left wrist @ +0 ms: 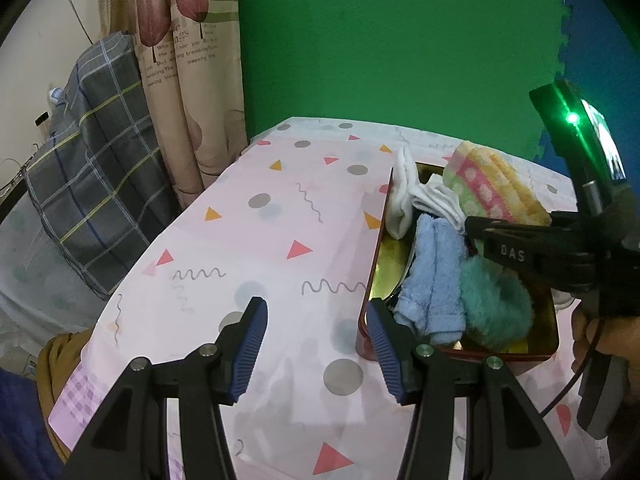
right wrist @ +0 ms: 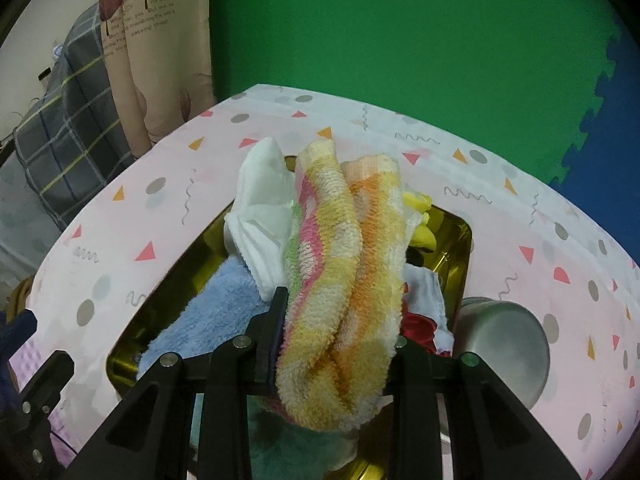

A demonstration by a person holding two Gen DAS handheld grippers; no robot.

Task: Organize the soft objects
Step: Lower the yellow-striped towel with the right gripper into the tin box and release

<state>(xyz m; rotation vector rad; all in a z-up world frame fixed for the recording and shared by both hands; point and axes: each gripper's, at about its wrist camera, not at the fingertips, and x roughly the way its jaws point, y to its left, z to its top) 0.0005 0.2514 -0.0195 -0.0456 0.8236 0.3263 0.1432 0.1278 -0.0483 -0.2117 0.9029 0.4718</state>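
A red tin (left wrist: pixel 371 264) with a gold inside (right wrist: pixel 452 248) stands on the patterned tablecloth (left wrist: pixel 256 240). It holds a white sock (left wrist: pixel 404 196), a light blue towel (left wrist: pixel 432 280) and a teal fluffy cloth (left wrist: pixel 496 304). My right gripper (right wrist: pixel 340 320) is shut on a folded yellow, pink and orange striped towel (right wrist: pixel 332 260), held over the tin's contents; from the left wrist view that gripper (left wrist: pixel 472 228) reaches in from the right. My left gripper (left wrist: pixel 316 308) stands open with nothing between its fingers, just left of the tin's near corner.
A steel cup (right wrist: pixel 504 340) stands right of the tin. Yellow (right wrist: pixel 420 220) and red (right wrist: pixel 418 328) pieces lie at the tin's far side. A plaid cushion (left wrist: pixel 92 184) and a curtain (left wrist: pixel 180 80) are off the table's left edge. A green wall is behind.
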